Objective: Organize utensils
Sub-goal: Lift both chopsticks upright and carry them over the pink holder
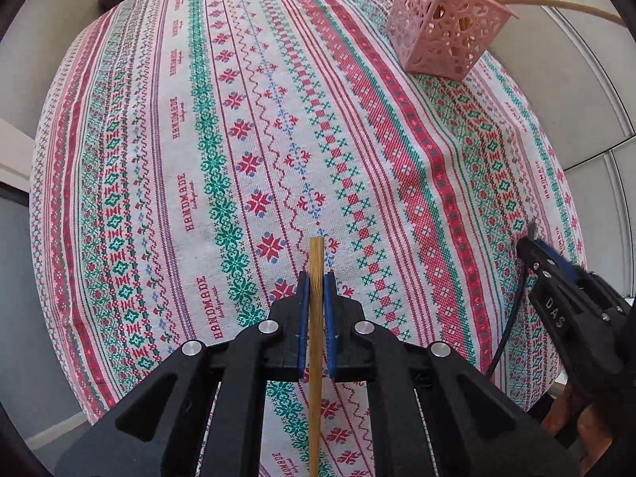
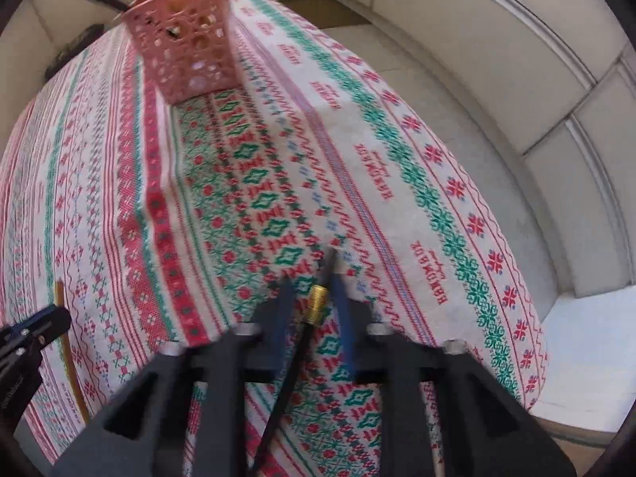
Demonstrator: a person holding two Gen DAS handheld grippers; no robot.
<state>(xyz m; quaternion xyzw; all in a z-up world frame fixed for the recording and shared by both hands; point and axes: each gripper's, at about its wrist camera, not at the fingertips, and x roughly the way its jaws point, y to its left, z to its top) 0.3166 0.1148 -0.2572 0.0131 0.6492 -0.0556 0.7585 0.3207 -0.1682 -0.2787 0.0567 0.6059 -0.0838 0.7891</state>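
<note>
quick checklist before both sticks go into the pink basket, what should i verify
1. Left gripper clamped on the tan bamboo chopstick: ok, blue pads press both sides.
2. Right gripper clamped on the thin black stick with a gold band: cannot tell, the frame is blurred.
3. Pink perforated plastic basket upright on the patterned tablecloth: ok.
4. Room in the basket: cannot tell, several utensils already stand inside.
5. Cloth between grippers and basket free of objects: ok.
6. The two grippers apart from each other: ok.
</note>
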